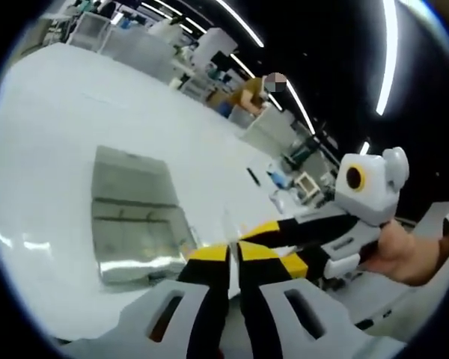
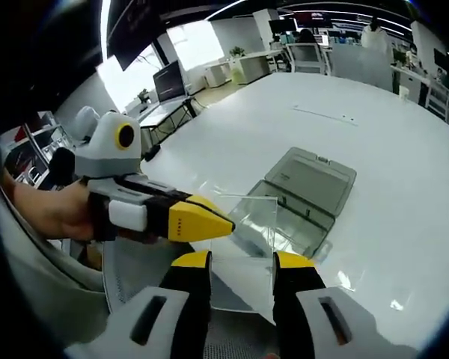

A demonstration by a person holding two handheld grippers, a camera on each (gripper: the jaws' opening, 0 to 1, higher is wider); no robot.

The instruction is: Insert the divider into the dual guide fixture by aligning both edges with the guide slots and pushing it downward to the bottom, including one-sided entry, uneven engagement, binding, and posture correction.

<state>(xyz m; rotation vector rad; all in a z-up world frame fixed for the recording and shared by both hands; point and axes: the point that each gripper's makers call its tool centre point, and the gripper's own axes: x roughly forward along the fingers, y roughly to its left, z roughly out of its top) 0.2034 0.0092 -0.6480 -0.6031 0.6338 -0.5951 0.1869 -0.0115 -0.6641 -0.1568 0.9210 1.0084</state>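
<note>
Over the white worktop (image 2: 404,149) I see both grippers' fingers on 1 clear divider (image 2: 247,247): left gripper (image 2: 209,224) clamps its edge, right gripper (image 2: 243,265) straddles it, grip unclear; grey fixture (image 2: 307,194) beyond. No readable text.

Left gripper (image 1: 233,262), yellow-tipped black jaws nearly together. Right gripper (image 2: 242,262) jaws set apart, its yellow tips beside the left gripper's. A bare hand (image 2: 56,213) grips the left gripper's body.

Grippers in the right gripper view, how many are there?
2. The right gripper rises from the bottom, open around the clear divider; the left gripper comes in from the left, pinching the divider's edge.
</note>
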